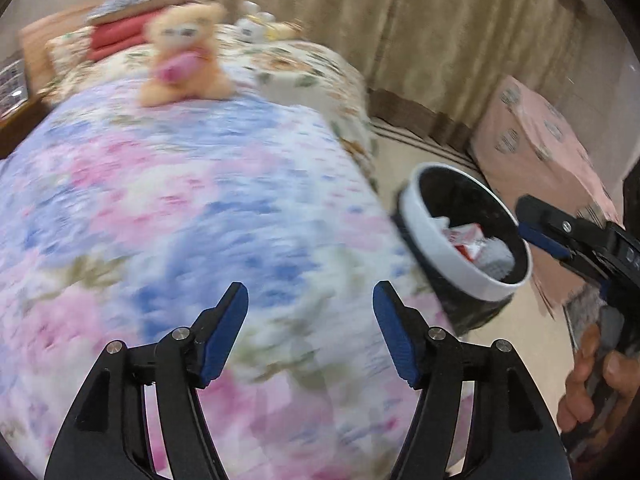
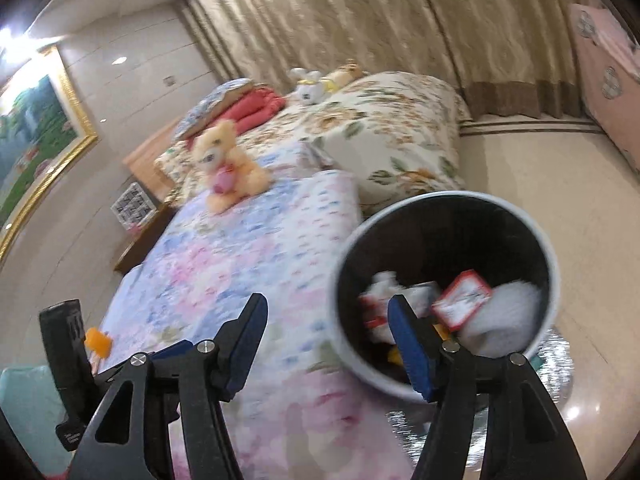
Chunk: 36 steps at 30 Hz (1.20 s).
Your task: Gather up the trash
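The trash bin (image 2: 446,288) stands on the floor just beside the side edge of the bed (image 1: 180,200), with boxes and white paper inside. The left hand-held gripper (image 1: 310,308) is above the bed, jaws apart and empty. The right hand-held gripper (image 2: 324,320) is at the bin's rim, jaws apart and empty. A teddy bear (image 1: 184,56) sits on the bed
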Available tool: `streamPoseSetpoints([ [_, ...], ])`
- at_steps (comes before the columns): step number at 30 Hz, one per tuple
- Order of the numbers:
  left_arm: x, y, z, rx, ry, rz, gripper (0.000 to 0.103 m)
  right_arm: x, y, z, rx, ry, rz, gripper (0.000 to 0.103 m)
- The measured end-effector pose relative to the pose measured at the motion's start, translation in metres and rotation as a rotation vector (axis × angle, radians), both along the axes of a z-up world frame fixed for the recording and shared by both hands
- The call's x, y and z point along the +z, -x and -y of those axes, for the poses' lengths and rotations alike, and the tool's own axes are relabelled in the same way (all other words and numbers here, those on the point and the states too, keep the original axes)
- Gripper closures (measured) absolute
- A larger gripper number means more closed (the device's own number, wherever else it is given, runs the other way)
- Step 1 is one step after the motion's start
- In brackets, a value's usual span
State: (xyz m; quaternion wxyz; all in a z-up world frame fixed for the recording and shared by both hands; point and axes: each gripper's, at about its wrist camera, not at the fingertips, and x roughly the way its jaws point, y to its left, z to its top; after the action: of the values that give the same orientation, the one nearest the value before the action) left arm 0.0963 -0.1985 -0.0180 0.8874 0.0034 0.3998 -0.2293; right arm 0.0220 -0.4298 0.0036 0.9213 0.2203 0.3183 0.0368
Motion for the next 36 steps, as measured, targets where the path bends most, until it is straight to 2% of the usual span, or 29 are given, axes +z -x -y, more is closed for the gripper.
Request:
streamPoseSetpoints([
  [3, 0.002, 0.015, -0.032, 0.081, -0.009, 0.035, 0.035, -0.004, 0.007, -0.028, 0.023, -0.002, 0.029, 0.032],
  [8, 0.004, 0.043, -0.073, 0.166, -0.035, 0.097, 0.034, -0.014, 0.015, -0.075, 0.066, 0.051, 0.047, 0.031],
  [10, 0.010, 0.054, -0.087, 0.199, -0.035, 0.130, 0.034, -0.009, 0.020, -0.087, 0.082, 0.076, 0.070, 0.031],
  [12, 0.019, 0.063, -0.098, 0.225, -0.028, 0.171, 0.026, 0.007, 0.030, -0.101, 0.092, 0.119, 0.129, 0.029],
  [13, 0.023, 0.069, -0.104, 0.246, -0.032, 0.206, 0.022, 0.012, 0.034, -0.105, 0.091, 0.134, 0.154, 0.026],
  [15, 0.026, 0.079, -0.114, 0.296, -0.056, 0.266, 0.003, 0.023, 0.047, -0.113, 0.081, 0.182, 0.240, 0.002],
  [16, 0.025, 0.082, -0.117, 0.325, -0.071, 0.286, 0.001, 0.024, 0.053, -0.117, 0.073, 0.210, 0.279, 0.000],
  [18, 0.022, 0.086, -0.124, 0.359, -0.084, 0.322, 0.001, 0.019, 0.058, -0.125, 0.060, 0.259, 0.321, 0.000],
  [21, 0.012, 0.088, -0.131, 0.403, -0.117, 0.362, 0.001, 0.001, 0.055, -0.135, 0.046, 0.310, 0.324, 0.000],
  [27, -0.008, 0.089, -0.136, 0.440, -0.158, 0.380, 0.001, -0.017, 0.055, -0.144, 0.068, 0.337, 0.318, 0.000],
  [36, -0.002, 0.099, -0.133, 0.443, -0.168, 0.438, 0.001, -0.026, 0.048, -0.147, 0.090, 0.316, 0.316, 0.000],
])
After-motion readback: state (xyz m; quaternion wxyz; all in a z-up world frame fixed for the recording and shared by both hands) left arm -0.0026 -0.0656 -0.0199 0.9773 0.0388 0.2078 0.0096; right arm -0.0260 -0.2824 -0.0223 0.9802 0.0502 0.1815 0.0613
